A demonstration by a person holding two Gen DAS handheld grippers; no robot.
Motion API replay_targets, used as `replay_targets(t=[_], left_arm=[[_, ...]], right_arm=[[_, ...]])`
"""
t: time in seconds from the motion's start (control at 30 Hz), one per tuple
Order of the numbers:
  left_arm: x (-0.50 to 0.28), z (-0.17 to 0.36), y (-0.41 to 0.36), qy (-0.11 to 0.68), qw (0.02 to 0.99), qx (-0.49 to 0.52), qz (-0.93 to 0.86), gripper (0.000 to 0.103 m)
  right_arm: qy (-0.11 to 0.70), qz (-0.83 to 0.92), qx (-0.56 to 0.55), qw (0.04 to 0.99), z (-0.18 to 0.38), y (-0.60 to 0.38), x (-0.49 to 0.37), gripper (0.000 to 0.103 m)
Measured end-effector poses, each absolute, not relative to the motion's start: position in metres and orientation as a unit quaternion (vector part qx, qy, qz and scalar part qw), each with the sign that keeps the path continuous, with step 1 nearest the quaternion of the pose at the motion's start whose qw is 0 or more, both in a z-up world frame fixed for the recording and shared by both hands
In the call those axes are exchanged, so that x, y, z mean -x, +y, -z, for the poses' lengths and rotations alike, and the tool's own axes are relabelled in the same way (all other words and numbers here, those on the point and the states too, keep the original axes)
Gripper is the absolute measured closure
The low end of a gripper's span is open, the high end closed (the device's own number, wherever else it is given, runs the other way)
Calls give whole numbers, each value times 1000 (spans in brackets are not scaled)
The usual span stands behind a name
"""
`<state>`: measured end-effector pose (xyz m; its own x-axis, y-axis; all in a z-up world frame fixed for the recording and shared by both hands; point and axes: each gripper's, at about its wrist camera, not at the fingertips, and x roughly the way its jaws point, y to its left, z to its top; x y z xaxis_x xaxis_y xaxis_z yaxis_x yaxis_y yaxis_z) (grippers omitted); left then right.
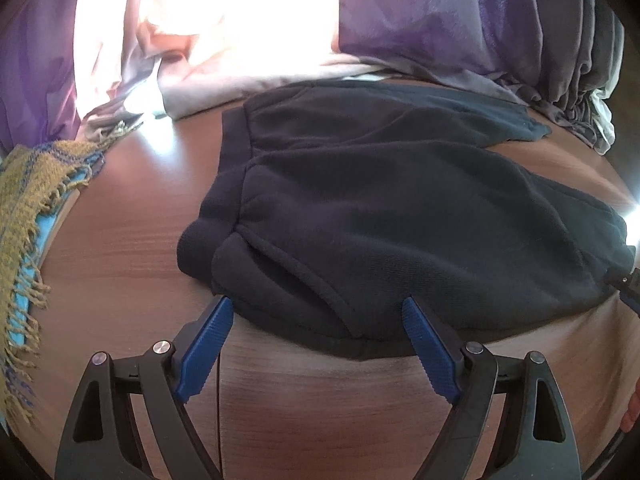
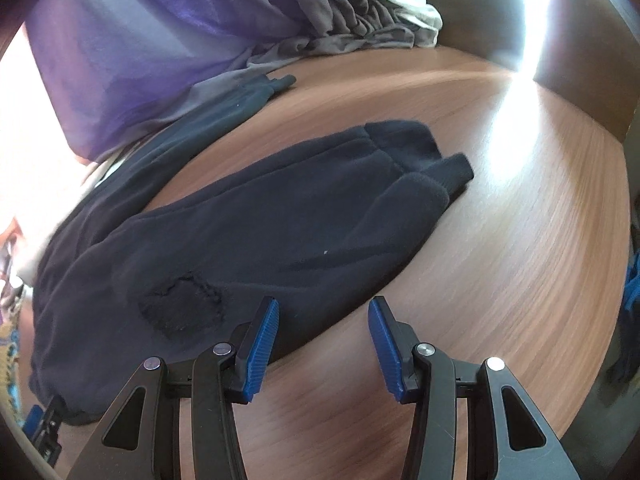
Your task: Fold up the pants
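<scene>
Purple curtain (image 1: 432,12) and fringed scarf (image 1: 28,200) flanking pants (image 1: 380,208).

pants (image 1: 380,208) on table (image 1: 132,220), scarf (image 1: 28,200) left

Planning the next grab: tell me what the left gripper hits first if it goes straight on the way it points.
Likely the near edge of the dark pants, which lies between the open left gripper fingertips; depth is unclear.

Dark pants (image 2: 256,224) lie flat on the wooden table (image 2: 500,240), cuffs at the far end — the right claw (image 2: 324,312) hangs open over their near edge, nothing between its blue pads.
</scene>
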<state>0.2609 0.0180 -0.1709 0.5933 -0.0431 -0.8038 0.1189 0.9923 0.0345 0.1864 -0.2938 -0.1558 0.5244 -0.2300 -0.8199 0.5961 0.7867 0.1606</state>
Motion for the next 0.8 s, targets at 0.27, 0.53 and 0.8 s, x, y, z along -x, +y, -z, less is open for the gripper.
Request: replay_targets(t=[0.27,0.53,0.8], left_arm=[[-262,176,11,446,892,-48,57,34],[-257,173,2,428,899,-65,67,69],[-252,159,6,410,909,-47,64,80]], right_arm=[[425,240,-209,847,159,-300,-191,55],[430,230,-206,848,160,-309,-200,81],[401,208,-185,873,130,-304,-197,93]])
